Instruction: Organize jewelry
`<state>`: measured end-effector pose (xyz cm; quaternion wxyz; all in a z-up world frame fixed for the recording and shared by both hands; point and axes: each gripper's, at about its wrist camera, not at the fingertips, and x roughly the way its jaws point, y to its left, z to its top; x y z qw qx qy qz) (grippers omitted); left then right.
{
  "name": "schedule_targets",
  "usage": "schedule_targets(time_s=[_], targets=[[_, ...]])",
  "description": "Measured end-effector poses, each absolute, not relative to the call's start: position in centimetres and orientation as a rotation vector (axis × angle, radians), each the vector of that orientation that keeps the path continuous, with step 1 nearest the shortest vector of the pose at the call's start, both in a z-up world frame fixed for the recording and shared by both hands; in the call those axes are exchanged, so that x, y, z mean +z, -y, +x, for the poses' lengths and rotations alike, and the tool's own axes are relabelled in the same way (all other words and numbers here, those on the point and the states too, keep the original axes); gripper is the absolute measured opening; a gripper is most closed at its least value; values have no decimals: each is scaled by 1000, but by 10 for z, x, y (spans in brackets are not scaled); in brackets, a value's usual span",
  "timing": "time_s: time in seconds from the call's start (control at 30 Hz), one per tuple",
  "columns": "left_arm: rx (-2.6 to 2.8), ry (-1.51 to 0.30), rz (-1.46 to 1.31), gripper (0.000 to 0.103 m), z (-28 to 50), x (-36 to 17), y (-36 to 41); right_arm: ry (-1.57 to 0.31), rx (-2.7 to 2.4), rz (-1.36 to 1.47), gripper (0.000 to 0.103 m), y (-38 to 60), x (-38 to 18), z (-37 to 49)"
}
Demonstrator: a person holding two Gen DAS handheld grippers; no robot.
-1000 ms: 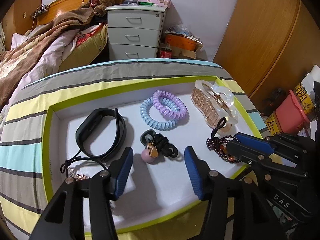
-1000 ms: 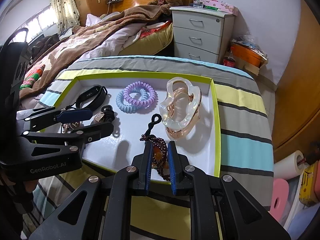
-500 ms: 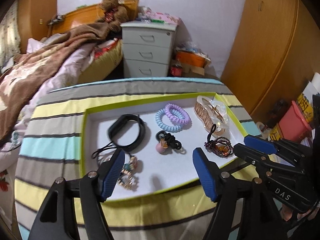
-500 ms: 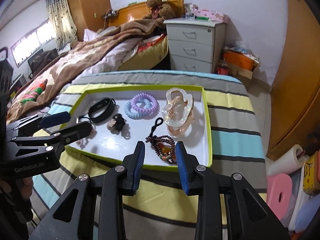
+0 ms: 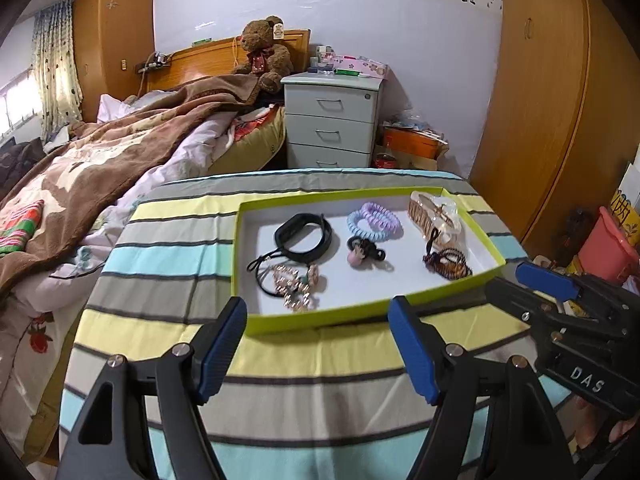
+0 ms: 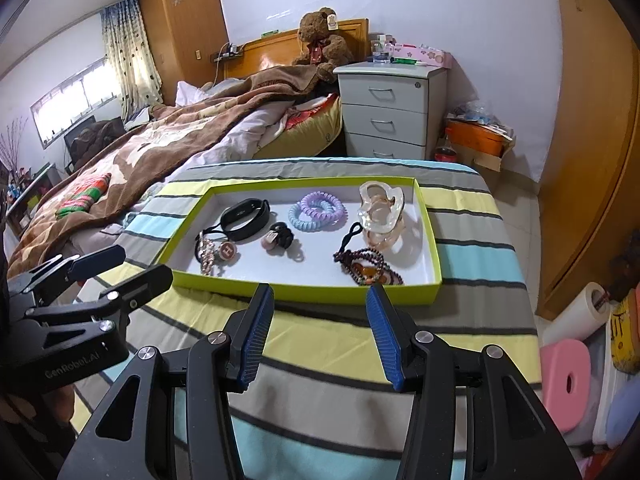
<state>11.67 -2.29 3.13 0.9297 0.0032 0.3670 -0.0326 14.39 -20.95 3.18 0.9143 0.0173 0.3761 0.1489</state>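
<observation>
Both claws hang over the striped tablecloth, short of the near edge of the lime-green tray and touching nothing. On the right gripper the jaws have just been opening and now stand well apart with only cloth showing between the blue pads. The left gripper has spread its jaws a little wider too, and it is just as empty. All the jewelry lies inside the tray on its white floor: a black wristband toward the far left, two coiled hair ties, one lilac and one pale blue, overlapping in the middle, and a clear and rose-gold hair claw at the far right. Nearer the grippers sit a beaded charm piece on a black cord at the left, a black hair tie with a pink ball in the centre, and a dark beaded bracelet at the right, close to the tray's near wall.
</observation>
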Motion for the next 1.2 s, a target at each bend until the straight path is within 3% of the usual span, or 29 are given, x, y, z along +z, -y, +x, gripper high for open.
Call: schedule_targets(time_s=[0.43,0.83,1.2], targets=[[-23,-711,-31,75,80,27,17,-696,255,40,49,201,37,106],[-27,-701,-63,88,69,26,15,-691,248,37,49,197,34,99],[-15,-717,-88,89,70,22,9,-689,231,44,49,198,33,97]])
